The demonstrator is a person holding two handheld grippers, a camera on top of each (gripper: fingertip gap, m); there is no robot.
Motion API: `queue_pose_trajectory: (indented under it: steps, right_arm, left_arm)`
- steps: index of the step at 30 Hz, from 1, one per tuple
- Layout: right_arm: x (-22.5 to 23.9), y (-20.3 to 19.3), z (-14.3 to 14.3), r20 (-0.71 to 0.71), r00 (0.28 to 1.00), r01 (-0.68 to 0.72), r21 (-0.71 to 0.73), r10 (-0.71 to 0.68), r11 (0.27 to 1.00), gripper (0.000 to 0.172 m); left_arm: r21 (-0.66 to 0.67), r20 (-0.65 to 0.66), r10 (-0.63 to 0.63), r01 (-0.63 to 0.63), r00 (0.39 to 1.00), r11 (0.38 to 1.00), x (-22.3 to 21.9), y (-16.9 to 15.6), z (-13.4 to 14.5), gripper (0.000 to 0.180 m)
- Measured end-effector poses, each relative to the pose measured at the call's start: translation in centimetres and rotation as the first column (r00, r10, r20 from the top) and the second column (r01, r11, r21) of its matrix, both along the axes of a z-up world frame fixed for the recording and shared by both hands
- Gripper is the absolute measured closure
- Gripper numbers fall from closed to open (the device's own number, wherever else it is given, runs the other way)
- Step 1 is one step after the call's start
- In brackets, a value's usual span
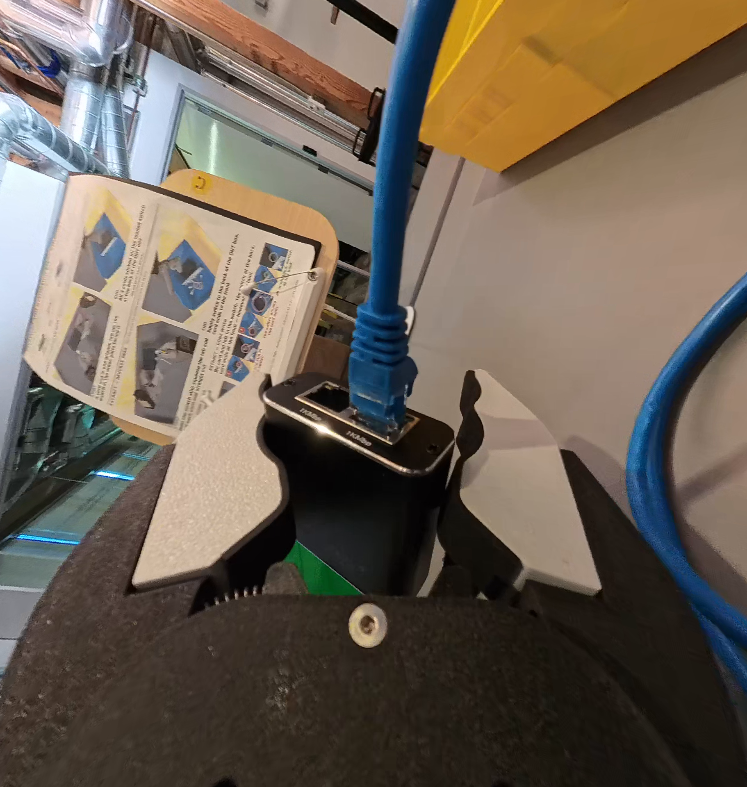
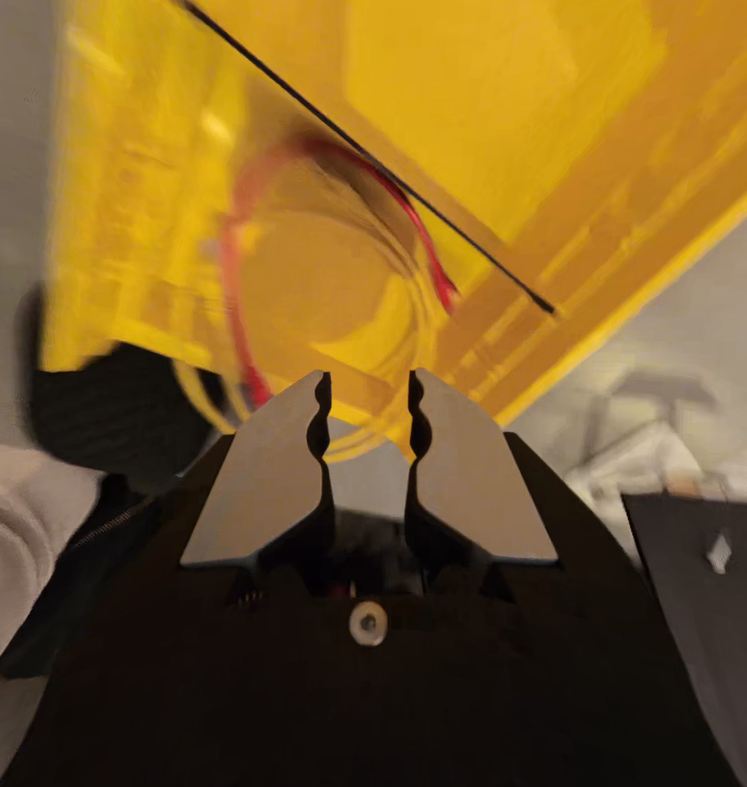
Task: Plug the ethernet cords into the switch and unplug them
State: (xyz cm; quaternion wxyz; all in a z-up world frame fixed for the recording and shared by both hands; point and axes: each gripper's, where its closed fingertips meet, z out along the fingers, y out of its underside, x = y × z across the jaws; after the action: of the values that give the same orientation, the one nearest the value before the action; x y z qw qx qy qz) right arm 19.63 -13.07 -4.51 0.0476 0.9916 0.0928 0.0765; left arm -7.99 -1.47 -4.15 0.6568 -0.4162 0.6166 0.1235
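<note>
In the left wrist view, my left gripper [image 1: 368,377] is shut on a black switch [image 1: 354,489] and holds it by its two sides. A blue ethernet plug [image 1: 380,366] sits in the switch's right port. The port beside it [image 1: 320,394] is empty. The blue cord rises from the plug and a loop of it [image 1: 661,426] hangs at the right. In the blurred right wrist view, my right gripper [image 2: 369,379] is open with nothing between its fingers. It points at a yellow bin [image 2: 448,85] holding a coiled red cord [image 2: 235,255] and a yellow cord [image 2: 406,340].
A yellow bin [image 1: 576,64] lies on the grey table at the upper right of the left view. A printed instruction sheet on a wooden board [image 1: 150,306] stands behind the switch. A thin black line [image 2: 363,149] crosses the bin. Dark objects sit at the left [image 2: 107,404] and right [image 2: 704,575]. Some 30 centimetres of space lies between my two pairs of fingers.
</note>
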Motion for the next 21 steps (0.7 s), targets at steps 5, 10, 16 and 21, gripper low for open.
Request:
queue_pose_trajectory:
  steps: [5,10,16,21]
  right_arm:
    - [-21.6,4.9,8.1,-0.335,0.678,-0.187,0.782,0.655,0.594,0.133]
    - [-29.6,5.5,7.0,-0.44,0.6,0.036,0.849,0.668,0.527,0.141]
    - [-31.3,5.2,4.1,-0.637,0.493,0.126,0.726,0.592,0.676,0.142]
    - [-31.4,5.1,2.8,-0.611,0.529,0.027,0.706,0.589,0.707,0.154]
  left_arm:
    - [0.068,0.031,0.0,-0.002,1.0,0.998,-0.3,0.0,1.3,0.097]
    - [0.176,0.039,0.032,-0.038,0.999,0.984,-0.6,-0.1,2.3,0.097]
    - [0.275,0.05,0.068,-0.079,0.996,0.958,-1.2,0.2,3.6,0.097]
    - [0.314,0.023,0.079,-0.082,0.997,0.946,-1.1,0.1,3.4,0.097]
